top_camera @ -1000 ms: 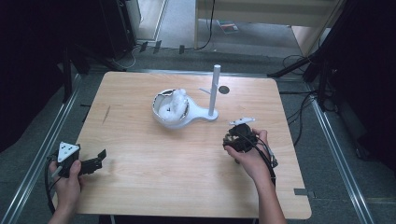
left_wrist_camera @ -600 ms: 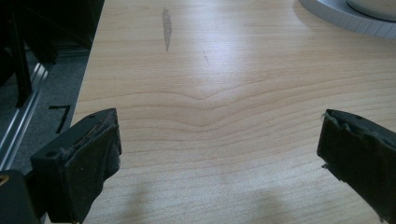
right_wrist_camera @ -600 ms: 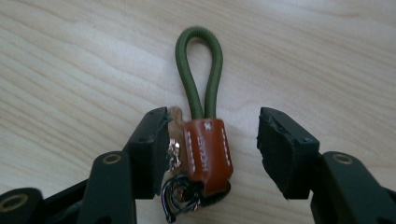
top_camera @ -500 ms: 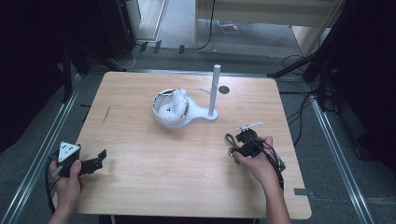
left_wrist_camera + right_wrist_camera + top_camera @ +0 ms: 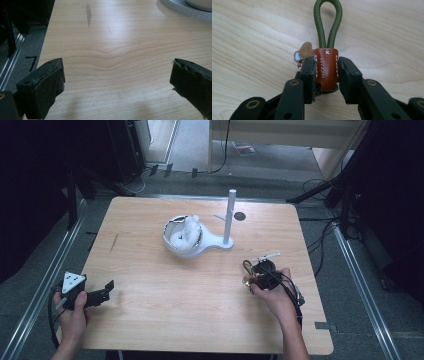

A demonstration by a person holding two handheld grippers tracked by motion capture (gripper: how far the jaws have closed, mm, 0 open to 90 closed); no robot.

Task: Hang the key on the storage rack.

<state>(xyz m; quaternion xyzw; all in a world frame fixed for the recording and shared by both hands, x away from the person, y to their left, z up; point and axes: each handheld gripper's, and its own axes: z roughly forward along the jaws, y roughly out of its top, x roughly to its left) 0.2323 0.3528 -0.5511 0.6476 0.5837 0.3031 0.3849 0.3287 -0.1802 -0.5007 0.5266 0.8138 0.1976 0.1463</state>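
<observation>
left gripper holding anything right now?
No. In the left gripper view the left gripper stands wide open, with nothing but the bare light wooden table between its black jaws.

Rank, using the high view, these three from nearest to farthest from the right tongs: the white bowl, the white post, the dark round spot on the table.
From the right tongs:
1. White post, just beyond, upright.
2. White bowl, beyond, leftward.
3. Dark round spot, by the table's far edge.
</observation>
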